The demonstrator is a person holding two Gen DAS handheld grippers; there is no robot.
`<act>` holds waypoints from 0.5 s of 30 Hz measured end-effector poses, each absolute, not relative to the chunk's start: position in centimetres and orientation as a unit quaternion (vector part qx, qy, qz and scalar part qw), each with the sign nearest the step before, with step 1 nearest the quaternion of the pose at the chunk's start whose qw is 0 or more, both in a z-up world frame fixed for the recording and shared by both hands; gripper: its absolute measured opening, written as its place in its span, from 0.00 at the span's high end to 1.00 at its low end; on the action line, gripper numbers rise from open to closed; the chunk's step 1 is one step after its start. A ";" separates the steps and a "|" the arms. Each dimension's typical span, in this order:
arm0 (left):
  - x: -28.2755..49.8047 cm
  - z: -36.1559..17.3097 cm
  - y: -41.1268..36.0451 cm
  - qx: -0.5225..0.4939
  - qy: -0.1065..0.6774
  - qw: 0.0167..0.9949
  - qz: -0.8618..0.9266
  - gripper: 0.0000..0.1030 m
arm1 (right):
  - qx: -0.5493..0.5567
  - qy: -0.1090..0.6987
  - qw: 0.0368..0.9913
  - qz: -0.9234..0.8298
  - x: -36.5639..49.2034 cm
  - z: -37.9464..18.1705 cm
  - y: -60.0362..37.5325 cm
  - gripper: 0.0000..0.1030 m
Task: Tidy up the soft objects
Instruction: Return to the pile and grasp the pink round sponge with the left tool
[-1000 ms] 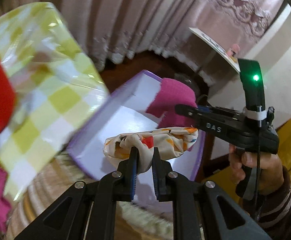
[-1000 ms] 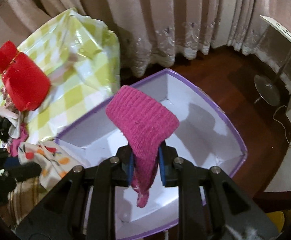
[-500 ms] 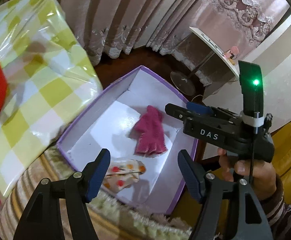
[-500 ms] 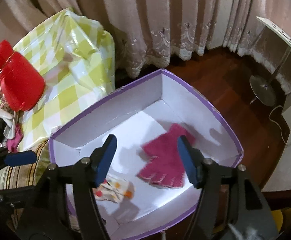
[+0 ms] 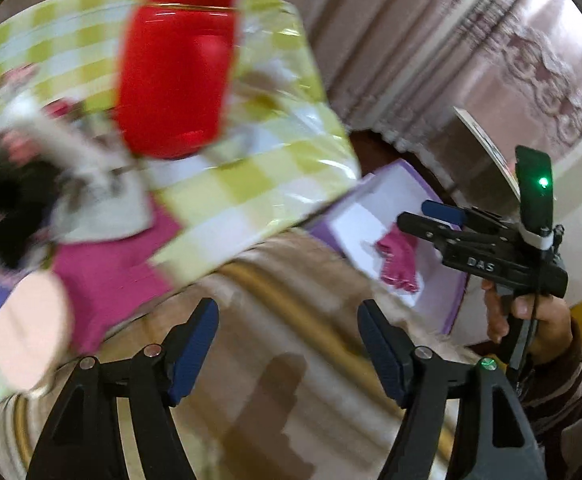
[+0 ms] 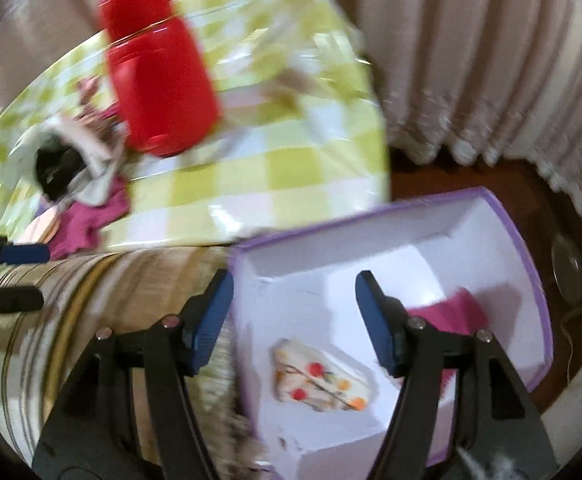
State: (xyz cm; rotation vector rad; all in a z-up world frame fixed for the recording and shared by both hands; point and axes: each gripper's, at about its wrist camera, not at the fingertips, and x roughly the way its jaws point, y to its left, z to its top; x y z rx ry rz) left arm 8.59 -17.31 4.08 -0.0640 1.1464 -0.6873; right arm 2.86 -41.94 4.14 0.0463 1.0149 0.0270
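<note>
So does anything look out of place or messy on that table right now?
Yes. Soft items lie heaped and tangled by the red jar on the checked table, with a pink cloth at its edge. In the box, the floral cloth and pink glove lie loose, not folded.

— Left wrist view? 
— Looks forward, low over the striped cushion (image 5: 291, 280), toward the checked tablecloth (image 5: 251, 168). 
— Right? 
— Nearer, looking down into the purple box (image 6: 527, 264). Both share the red jar (image 6: 159, 80).
</note>
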 end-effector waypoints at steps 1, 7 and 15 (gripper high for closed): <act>8.6 4.1 -16.2 -0.031 0.531 0.787 -0.311 0.27 | 0.015 0.486 0.874 0.023 3.0 4.2 -41.0 0.35; 9.6 3.4 -8.1 -0.042 0.529 0.811 -0.246 0.17 | -0.040 0.475 0.875 0.090 4.4 5.1 -35.0 0.34; 11.9 2.1 -2.4 -0.013 0.543 0.802 -0.250 0.04 | -0.107 0.446 0.874 0.163 6.3 6.3 -28.8 0.31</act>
